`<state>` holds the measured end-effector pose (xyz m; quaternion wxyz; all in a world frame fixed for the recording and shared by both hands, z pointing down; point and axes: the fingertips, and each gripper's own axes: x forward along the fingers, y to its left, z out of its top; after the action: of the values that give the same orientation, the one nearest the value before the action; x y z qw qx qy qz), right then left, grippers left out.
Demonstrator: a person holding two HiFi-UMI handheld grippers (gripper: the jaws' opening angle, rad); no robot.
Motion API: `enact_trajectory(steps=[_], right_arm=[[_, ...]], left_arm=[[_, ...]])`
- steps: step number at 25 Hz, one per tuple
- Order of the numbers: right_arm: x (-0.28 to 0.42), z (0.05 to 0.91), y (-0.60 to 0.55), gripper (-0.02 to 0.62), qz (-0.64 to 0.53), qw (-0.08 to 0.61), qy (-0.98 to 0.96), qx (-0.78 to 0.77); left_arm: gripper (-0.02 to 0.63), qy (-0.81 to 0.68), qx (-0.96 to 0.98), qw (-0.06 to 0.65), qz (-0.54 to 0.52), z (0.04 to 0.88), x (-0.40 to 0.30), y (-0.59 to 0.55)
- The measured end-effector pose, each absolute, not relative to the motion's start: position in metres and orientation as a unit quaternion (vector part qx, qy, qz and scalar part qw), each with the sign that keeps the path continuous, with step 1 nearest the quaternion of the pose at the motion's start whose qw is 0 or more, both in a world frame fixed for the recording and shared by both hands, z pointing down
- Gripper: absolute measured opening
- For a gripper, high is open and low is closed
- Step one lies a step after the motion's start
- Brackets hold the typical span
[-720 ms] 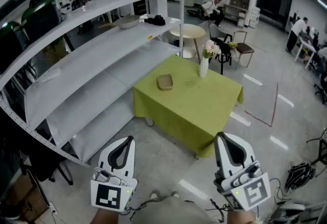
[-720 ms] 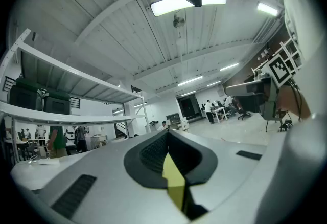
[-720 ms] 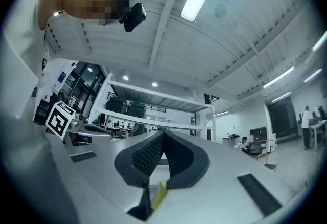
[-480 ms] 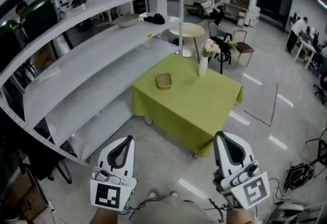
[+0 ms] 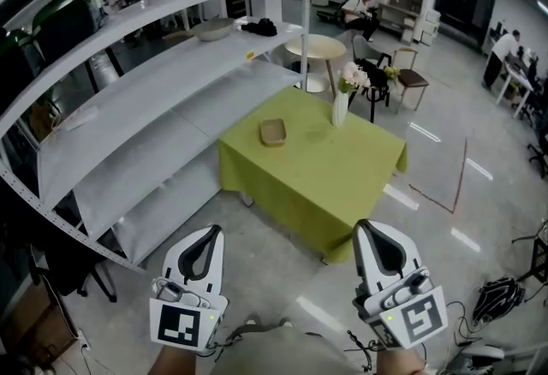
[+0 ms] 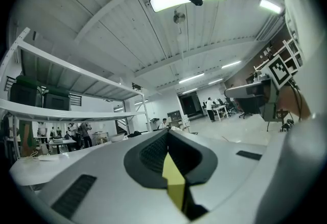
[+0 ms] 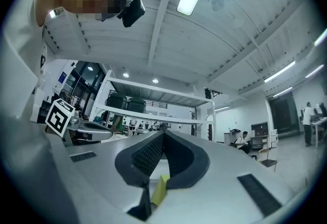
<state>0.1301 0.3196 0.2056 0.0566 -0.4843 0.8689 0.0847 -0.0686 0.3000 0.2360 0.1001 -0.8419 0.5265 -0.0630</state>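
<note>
I hold both grippers low and close to my body, pointing forward over a grey floor. My left gripper [image 5: 206,235] is shut, its jaws meeting at the tips with nothing between them; in the left gripper view [image 6: 166,134] the pads touch. My right gripper [image 5: 373,229] is shut and empty too, seen closed in the right gripper view [image 7: 163,133]. Ahead stands a table with a green cloth [image 5: 334,185]. On it lie a flat brown tray [image 5: 273,133] and a white vase of pink flowers [image 5: 342,103]. Both grippers are well short of the table.
A long white shelving unit [image 5: 128,142] runs along the left, with a bowl [image 5: 213,29] and a dark item [image 5: 259,26] on an upper shelf. Behind the table are a round table [image 5: 315,50] and chairs [image 5: 408,80]. People sit far off. Cables [image 5: 501,292] lie at right.
The view has shifted slightly forward and left; the table sits a little lower-left in the head view. Both grippers stay shut and keep their place.
</note>
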Motion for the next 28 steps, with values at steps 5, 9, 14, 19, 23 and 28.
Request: enact_trajectory(steps=[5,9,14,19,23,28], right_arm=[[0.143,0.207,0.311,0.025,0.085,0.068,0.861,-0.497],[0.140,0.196,0.306,0.156,0.082,0.103,0.866,-0.483],[0.145,0.211,0.294,0.144,0.086,0.073,0.865,-0.489],[0.143,0.218,0.280,0.143,0.089,0.071,0.868,-0.483],[0.136,0.223,0.265,0.144,0.084,0.080,0.870,-0.478],[0.129,0.242,0.232,0.144,0.077,0.069,0.868,-0.485]], left_arm=[[0.008,0.526,-0.842,0.101,-0.063,0.240,-0.058,0.294],[0.007,0.525,-0.843,0.099,-0.066,0.242,-0.055,0.288],[0.008,0.528,-0.838,0.118,-0.066,0.238,-0.055,0.274],[0.007,0.521,-0.845,0.102,-0.058,0.250,-0.050,0.261],[0.008,0.518,-0.847,0.106,-0.058,0.260,-0.052,0.243],[0.008,0.514,-0.851,0.094,-0.057,0.276,-0.058,0.213]])
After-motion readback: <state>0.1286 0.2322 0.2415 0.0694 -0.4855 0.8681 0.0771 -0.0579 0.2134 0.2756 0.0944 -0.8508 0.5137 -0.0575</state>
